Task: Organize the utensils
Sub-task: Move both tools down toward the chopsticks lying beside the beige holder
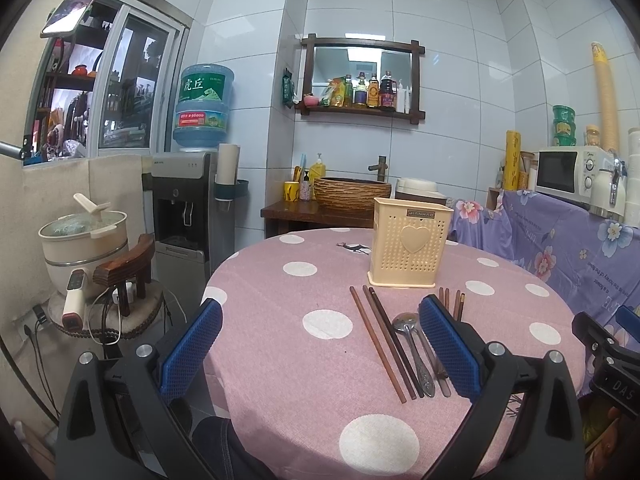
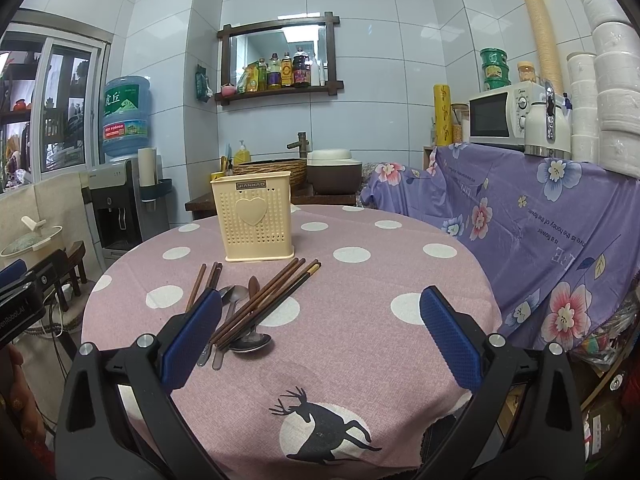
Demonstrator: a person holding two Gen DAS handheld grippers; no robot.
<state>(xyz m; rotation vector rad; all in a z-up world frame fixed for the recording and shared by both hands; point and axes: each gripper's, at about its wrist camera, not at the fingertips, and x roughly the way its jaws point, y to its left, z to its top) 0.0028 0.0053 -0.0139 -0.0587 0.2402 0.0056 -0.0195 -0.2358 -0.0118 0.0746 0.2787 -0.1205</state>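
A cream perforated utensil holder (image 1: 409,249) (image 2: 257,216) with a heart on its front stands on the round pink polka-dot table (image 1: 280,360) (image 2: 360,340). In front of it lie several brown chopsticks (image 1: 380,344) (image 2: 264,300) and metal spoons (image 1: 412,348) (image 2: 250,342) in a loose heap. My left gripper (image 1: 322,348) is open above the near table edge, its right finger just over the spoons. My right gripper (image 2: 322,338) is open too, hovering over the cloth with its left finger beside the heap. Neither holds anything.
A purple floral cloth (image 2: 540,220) covers a counter on the right with a microwave (image 2: 500,116) on it. Behind the table sits a wooden basin (image 1: 352,192). A water dispenser (image 1: 184,208) and a pot (image 1: 84,240) stand to the left.
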